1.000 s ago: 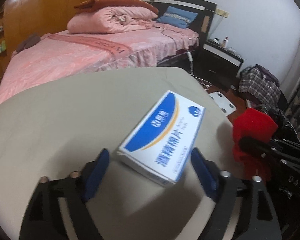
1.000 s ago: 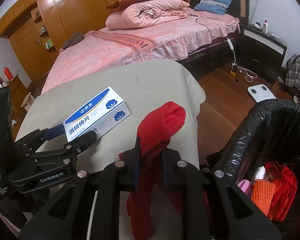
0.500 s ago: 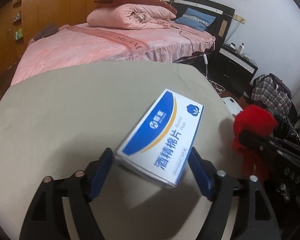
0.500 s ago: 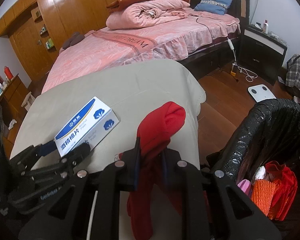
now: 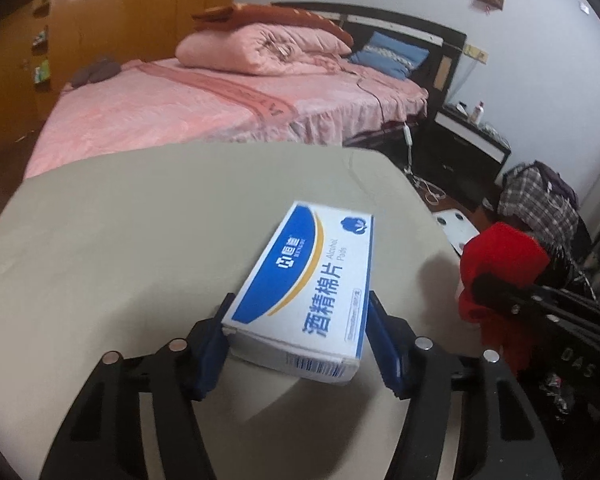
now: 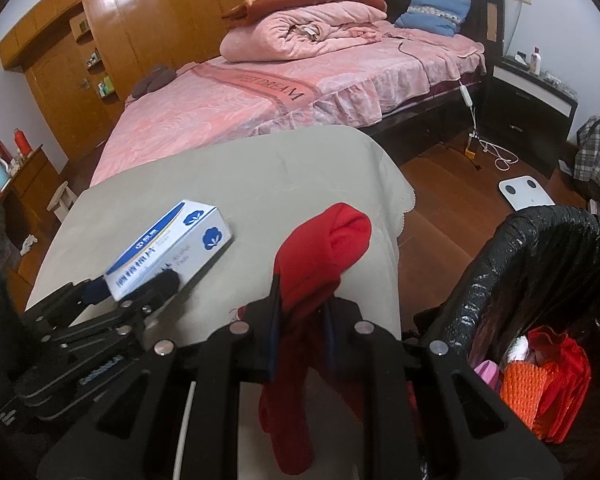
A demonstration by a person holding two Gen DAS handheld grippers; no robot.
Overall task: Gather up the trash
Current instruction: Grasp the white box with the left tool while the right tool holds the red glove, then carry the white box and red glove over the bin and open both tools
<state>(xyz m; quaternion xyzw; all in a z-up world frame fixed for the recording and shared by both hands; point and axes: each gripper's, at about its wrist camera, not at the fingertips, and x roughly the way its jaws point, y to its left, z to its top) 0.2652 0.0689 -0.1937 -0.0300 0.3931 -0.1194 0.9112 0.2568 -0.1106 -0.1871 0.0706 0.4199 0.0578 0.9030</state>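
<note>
On the far left side of the right wrist view, at about nine o'clock, the left gripper (image 6: 134, 290) has its two blue pads on each side of the near end of the blue and white box (image 6: 168, 248). Its jaws are closing. In the left wrist view the left pad looks pressed to the box (image 5: 306, 292), but on the right side I cannot tell if the pad touches yet. The near end of the box looks a little lifted off the table (image 5: 140, 240); the rest is low over the tan cloth. So this piece of trash is being grabbed but is not picked up all the way.

In the middle, at six o'clock, the right gripper (image 6: 302, 322) has its jaws pressed tight on a red cloth (image 6: 320, 248). The cloth sticks up above the pads and hangs down below them. It is held in the air, just beside the bin, but not dropped in yet.

On the right, at about four o'clock, is the trash bin (image 6: 540, 232) with a black bag in it. Some red, orange and pink things (image 6: 548, 376) are already inside, so part of the job looks done.

I think two things are left: drop the red cloth in, then the box. No other trash shows on the table.
</note>
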